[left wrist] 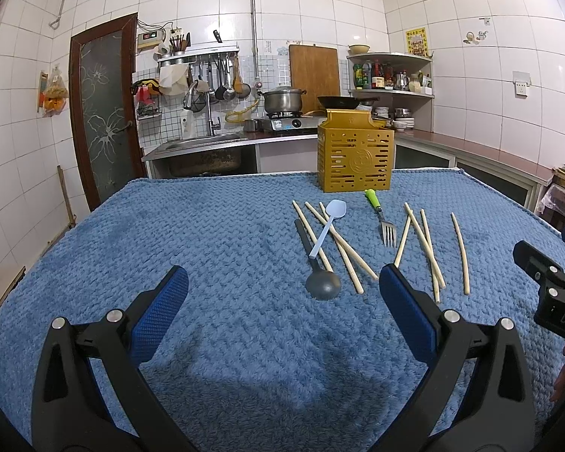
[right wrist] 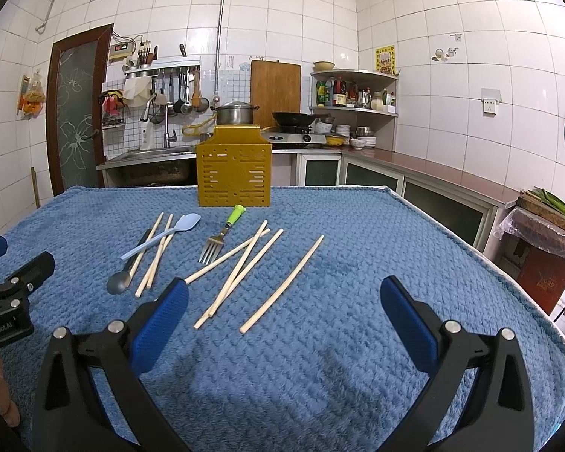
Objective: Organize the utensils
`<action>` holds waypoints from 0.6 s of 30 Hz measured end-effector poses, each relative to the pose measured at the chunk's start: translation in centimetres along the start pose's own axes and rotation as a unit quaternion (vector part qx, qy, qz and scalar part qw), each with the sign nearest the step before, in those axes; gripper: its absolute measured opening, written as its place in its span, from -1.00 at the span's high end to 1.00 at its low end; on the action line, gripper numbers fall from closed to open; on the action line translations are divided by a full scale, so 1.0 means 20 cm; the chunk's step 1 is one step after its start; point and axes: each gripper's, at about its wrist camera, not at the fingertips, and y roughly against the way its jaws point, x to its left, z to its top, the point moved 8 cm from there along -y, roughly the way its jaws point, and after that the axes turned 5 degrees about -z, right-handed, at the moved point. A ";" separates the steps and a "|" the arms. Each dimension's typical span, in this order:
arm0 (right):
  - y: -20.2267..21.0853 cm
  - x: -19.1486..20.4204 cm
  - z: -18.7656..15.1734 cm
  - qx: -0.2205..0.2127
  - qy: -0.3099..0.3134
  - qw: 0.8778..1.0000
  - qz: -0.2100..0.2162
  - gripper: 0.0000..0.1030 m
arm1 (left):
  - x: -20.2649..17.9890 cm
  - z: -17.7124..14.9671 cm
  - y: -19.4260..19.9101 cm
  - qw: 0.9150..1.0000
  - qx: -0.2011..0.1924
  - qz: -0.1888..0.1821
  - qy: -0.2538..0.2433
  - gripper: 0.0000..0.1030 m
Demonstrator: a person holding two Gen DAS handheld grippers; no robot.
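1. Both grippers, left gripper (left wrist: 282, 293) and right gripper (right wrist: 284, 305), gaped wide, empty.
2. Lone chopstick (right wrist: 282, 284) lay just ahead of the right gripper, lengthwise, holder (right wrist: 234, 167) far beyond.

Home kitchen w/ sink (left wrist: 203, 142), stove (left wrist: 286, 122), wall tiles (left wrist: 312, 7).

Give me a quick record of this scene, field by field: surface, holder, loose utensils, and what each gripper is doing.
surface: blue towel covering the table
holder: yellow caddy upright at the far edge
chopsticks: seven, loose, some crossing; one lies apart on the right
fork: green-handled, tines toward the camera
spoons: light blue spoon lying across a grey spoon
left gripper: open, holding nothing
right gripper: open, holding nothing
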 end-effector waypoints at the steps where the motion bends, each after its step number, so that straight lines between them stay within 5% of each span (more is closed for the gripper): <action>1: 0.00 0.00 0.00 0.000 0.000 1.000 0.000 -0.93 | 0.00 0.00 0.00 1.000 0.000 0.000 0.000 -0.90; 18: 0.00 0.00 0.00 0.001 0.000 1.000 0.000 -0.93 | -0.01 -0.01 0.00 1.000 0.001 -0.001 0.000 -0.90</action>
